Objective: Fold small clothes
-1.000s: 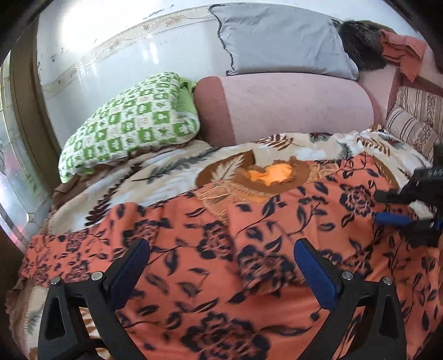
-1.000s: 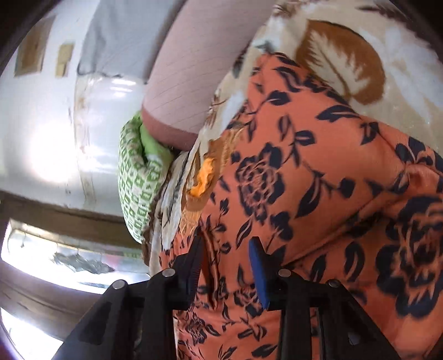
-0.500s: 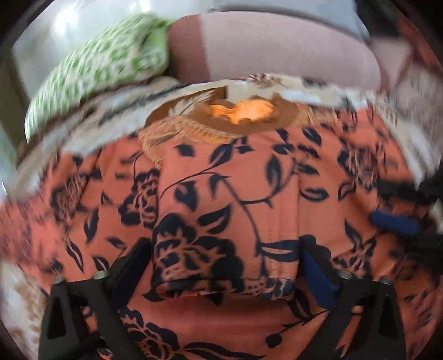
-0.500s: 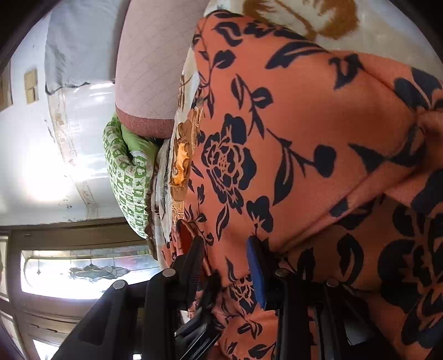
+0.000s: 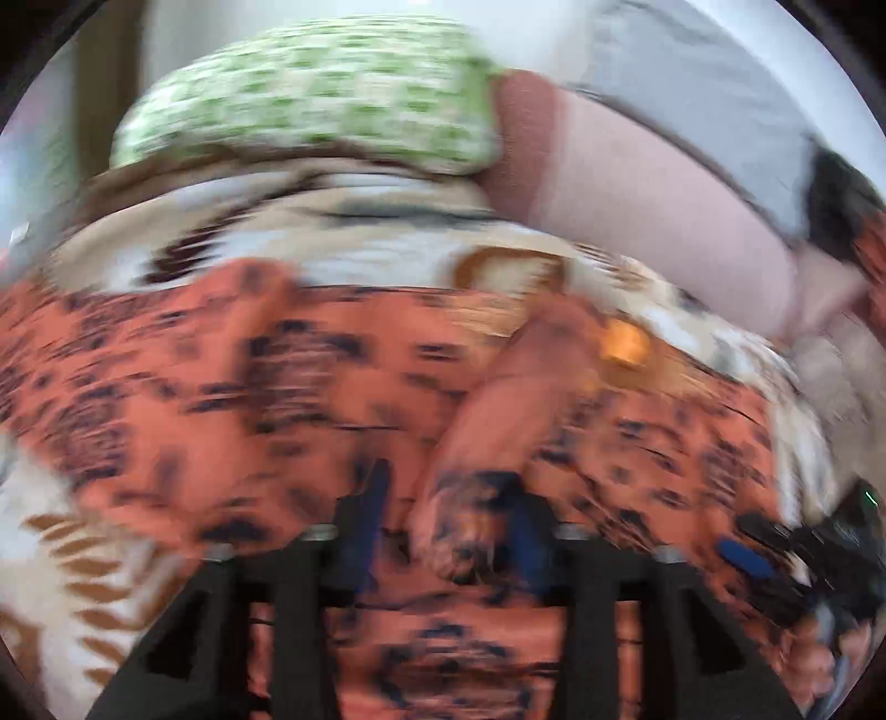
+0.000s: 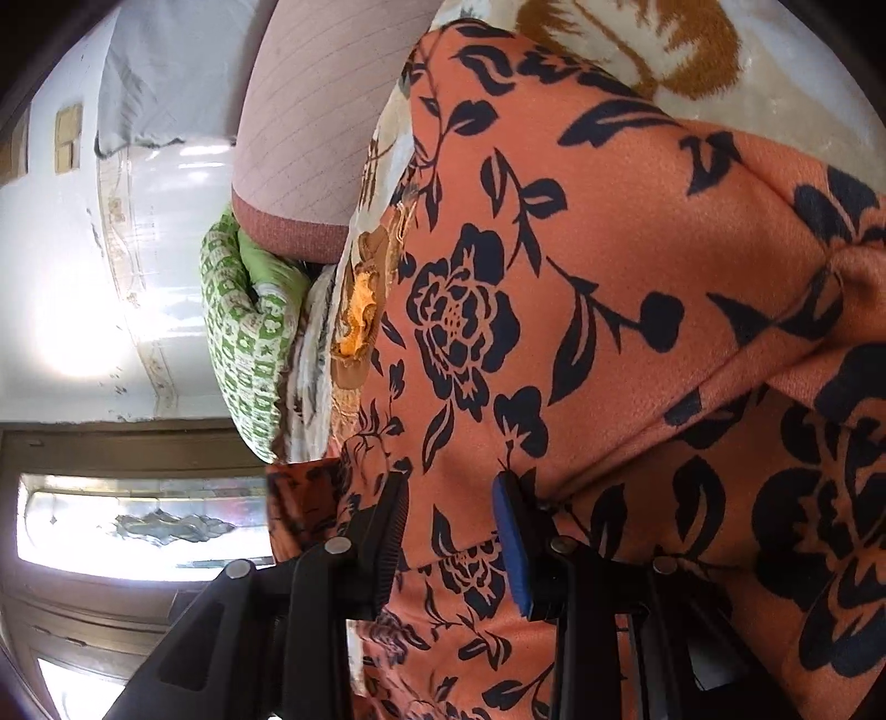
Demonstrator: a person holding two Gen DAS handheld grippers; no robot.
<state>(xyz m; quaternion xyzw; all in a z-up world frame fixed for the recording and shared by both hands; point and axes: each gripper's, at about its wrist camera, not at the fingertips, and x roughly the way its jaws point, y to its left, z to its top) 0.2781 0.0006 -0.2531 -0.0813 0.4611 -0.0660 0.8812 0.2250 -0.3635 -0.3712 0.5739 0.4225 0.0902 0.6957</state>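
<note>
Two grippers: both worked on one orange garment (image 6: 637, 288) spread over a bed.
Left gripper (image 5: 443, 531): its jaws were closing, about half spread, with a raised fold of the garment bunched between them; the view was smeared with blur, so whether the pads already pressed the cloth could not be told.
Right gripper (image 6: 451, 531): its jaws stood narrowly parted and pinched a layer of the garment's edge, cloth passing between the ribbed black pad and the blue pad.
Garment by the left jaws: it ran ahead of them and out to both sides, with more below.
Garment by the right jaws: it rose ahead and to the right of them as a broad sheet, with a diagonal fold line crossing on the right.
Garment material: thin woven cloth, finely grained, orange with dark navy roses and leaves.
Bed cover (image 6: 637, 50): cream plush blanket with brown leaf shapes, beyond the garment.
Green pillow (image 5: 310, 94): soft, checked green and white, far ahead of the left jaws.
Pink bolster (image 6: 315, 105): rounded, faintly lined fabric, ahead and left of the right jaws.
</note>
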